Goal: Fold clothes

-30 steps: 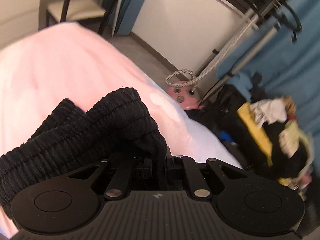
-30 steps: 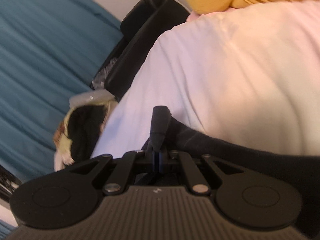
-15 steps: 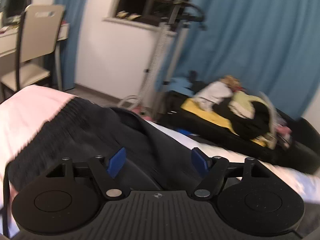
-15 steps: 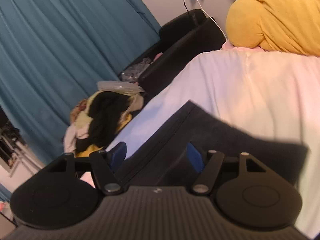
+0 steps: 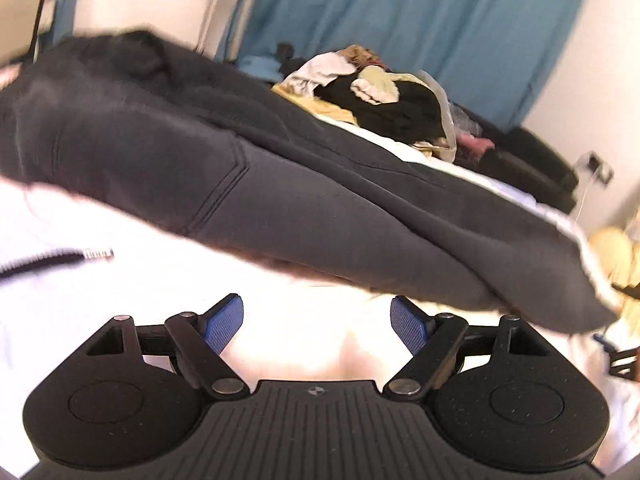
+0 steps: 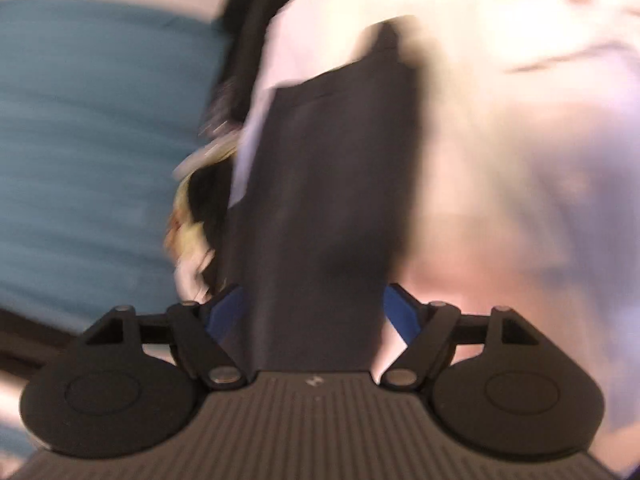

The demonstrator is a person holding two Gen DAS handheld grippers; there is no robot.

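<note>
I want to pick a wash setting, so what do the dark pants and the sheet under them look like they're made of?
The dark pants look like matte, thick knit jersey, with stitched seams and soft drape. The pale sheet looks like smooth woven cotton, though glare hides its weave.

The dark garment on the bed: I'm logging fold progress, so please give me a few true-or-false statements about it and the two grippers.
1. The dark garment lies spread on the pale bedding. True.
2. The left gripper is clamped on the garment. False: it is open, with only bedding between its jaws.
3. The right gripper is open. True; the garment runs between the jaws.
4. The curtain is red. False: it is blue.
</note>
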